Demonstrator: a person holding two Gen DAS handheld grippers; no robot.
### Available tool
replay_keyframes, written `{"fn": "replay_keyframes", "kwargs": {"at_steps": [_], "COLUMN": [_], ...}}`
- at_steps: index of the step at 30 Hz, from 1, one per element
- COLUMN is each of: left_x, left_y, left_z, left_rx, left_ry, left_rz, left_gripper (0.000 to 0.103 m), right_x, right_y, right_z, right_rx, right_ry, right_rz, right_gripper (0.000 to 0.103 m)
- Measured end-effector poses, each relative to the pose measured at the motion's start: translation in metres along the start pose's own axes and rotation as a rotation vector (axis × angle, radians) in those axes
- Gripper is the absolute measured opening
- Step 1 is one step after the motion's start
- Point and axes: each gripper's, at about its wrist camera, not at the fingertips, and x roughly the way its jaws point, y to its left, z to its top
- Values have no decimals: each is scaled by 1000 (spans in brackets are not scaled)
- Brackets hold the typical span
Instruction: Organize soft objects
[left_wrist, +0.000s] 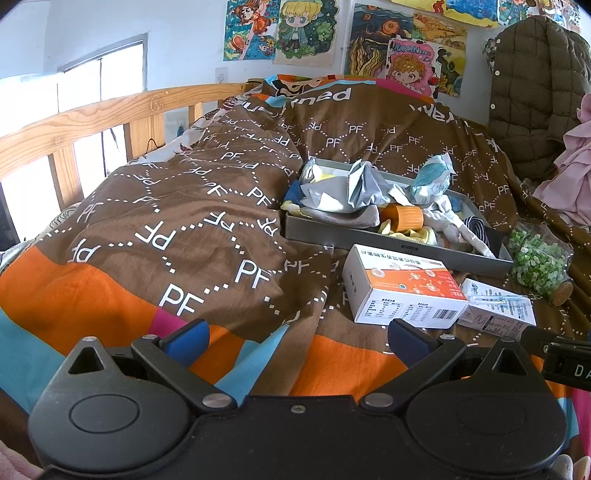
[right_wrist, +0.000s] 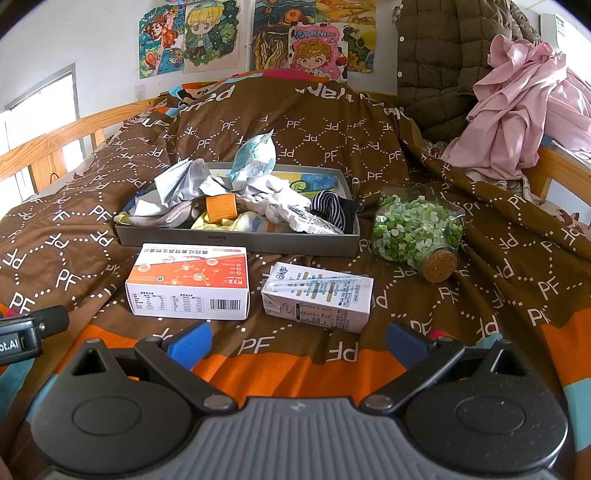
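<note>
- Both grippers empty, jaws spread wide: left gripper (left_wrist: 297, 338), right gripper (right_wrist: 297, 338), low in frame over the quilt (right_wrist: 480, 258).
- Soft stuff sits piled in the grey tray (right_wrist: 236, 240), frame centre.
- I'd skip the boxes (right_wrist: 188, 282) and jar (right_wrist: 417, 229) and pinch the top cloth (right_wrist: 255, 192) only.

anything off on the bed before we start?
Yes. The glass jar of green bits lies on its side on the quilt, cork still in, nothing spilled. The gray tray is a jumble: socks, crumpled wrappers and a hard orange cup mixed together. Both grippers are open and empty.
</note>
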Motion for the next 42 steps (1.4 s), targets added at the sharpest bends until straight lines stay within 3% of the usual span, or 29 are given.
{"fn": "replay_keyframes", "kwargs": {"at_steps": [31,42], "left_x": [-1,-7], "left_y": [1,-7], "left_z": [-1,-1], "left_rx": [2,44], "left_ry": [1,-21], "left_rz": [0,-24], "left_gripper": [102,102], "right_x": [0,0], "right_y": [0,0], "right_z": [0,0], "right_rx": [1,1], "right_ry": [0,0], "right_rz": [0,1], "right_gripper": [103,103]}}
